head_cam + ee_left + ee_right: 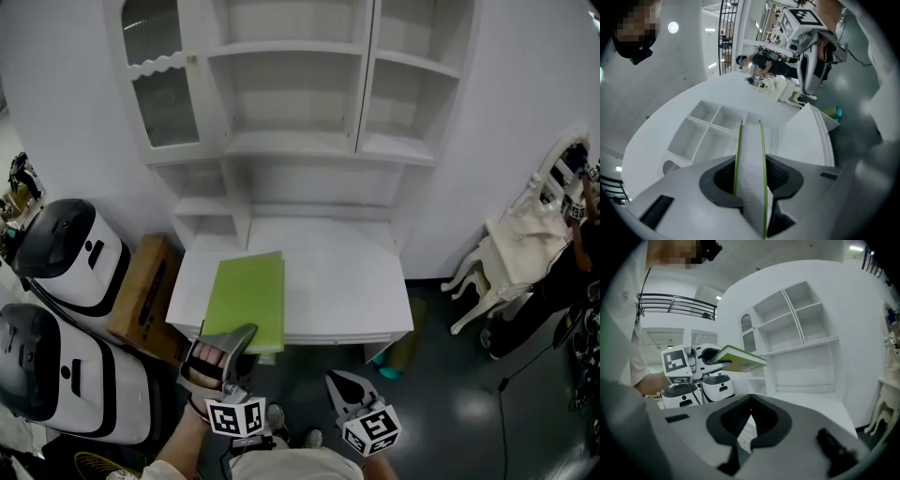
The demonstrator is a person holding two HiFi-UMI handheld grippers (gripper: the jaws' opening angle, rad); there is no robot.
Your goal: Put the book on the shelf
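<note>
A lime-green book (pixel 246 300) hangs flat over the left front part of the white desk (pixel 347 272), and my left gripper (pixel 228 345) is shut on its near edge. In the left gripper view the book's white page edge (pixel 750 154) runs between the jaws toward the white shelf unit (pixel 712 122). The shelf unit (pixel 291 141) stands on the desk against the wall with open compartments. My right gripper (pixel 349 386) is lower and nearer to me, right of the book, shut with nothing in it. From the right gripper view the book (pixel 740 359) and the left gripper (pixel 710 357) show in front of the shelf unit (pixel 797 324).
Two white-and-black rounded machines (pixel 66 253) (pixel 47 375) and a brown cardboard box (pixel 145 291) stand left of the desk. A white chair (pixel 511 253) is at the right. A teal roll (pixel 398 356) lies on the dark floor by the desk's right corner.
</note>
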